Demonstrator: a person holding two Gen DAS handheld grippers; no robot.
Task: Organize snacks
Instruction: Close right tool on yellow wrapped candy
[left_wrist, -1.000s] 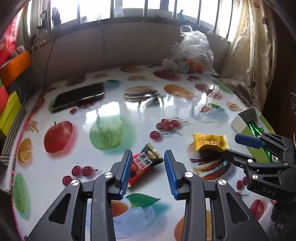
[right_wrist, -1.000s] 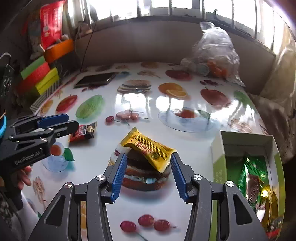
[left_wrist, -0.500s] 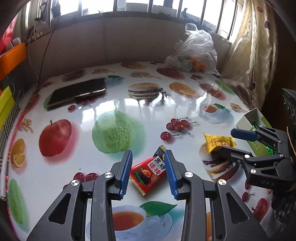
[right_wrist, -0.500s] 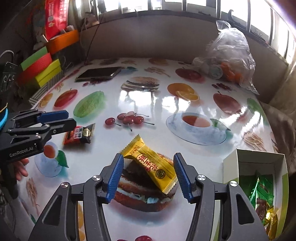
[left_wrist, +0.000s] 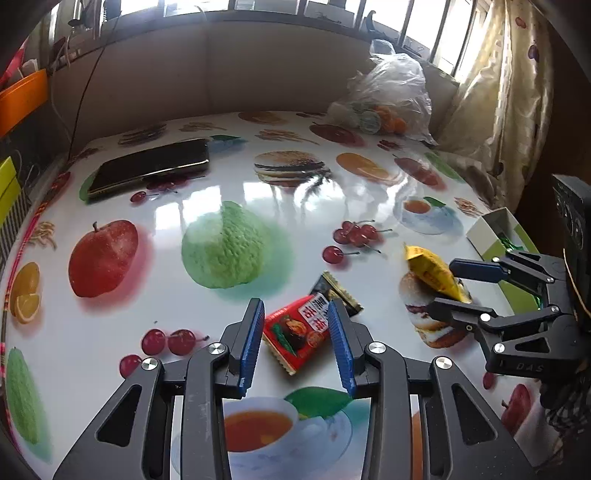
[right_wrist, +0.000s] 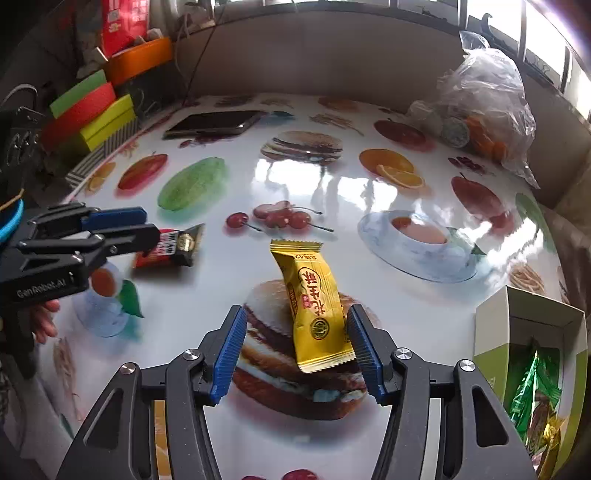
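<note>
Snacks lie on the fruit-printed counter (left_wrist: 147, 325): a red packet (left_wrist: 297, 332) between your left gripper's (left_wrist: 295, 341) narrowly parted jaws, a yellow packet (right_wrist: 314, 306) between your right gripper's (right_wrist: 297, 354) wider jaws, touching the right pad. Centre each packet, lower until both pads flank it, then squeeze gently and carry it to the open box (right_wrist: 532, 332) at right.

We see daylight pouring in from the windows (left_wrist: 258, 5) behind the table (left_wrist: 166, 332), blown out to white in both views. It throws broad glare patches on the glossy tabletop, washing out the print near the middle. The wall (right_wrist: 332, 55) below the windows sits in shade. Both pictures bow strongly at the edges, with dark corners. Focus is sharp in the centre; the box (right_wrist: 532, 343) and the bag (right_wrist: 487, 99) look softer near the rim.
</note>
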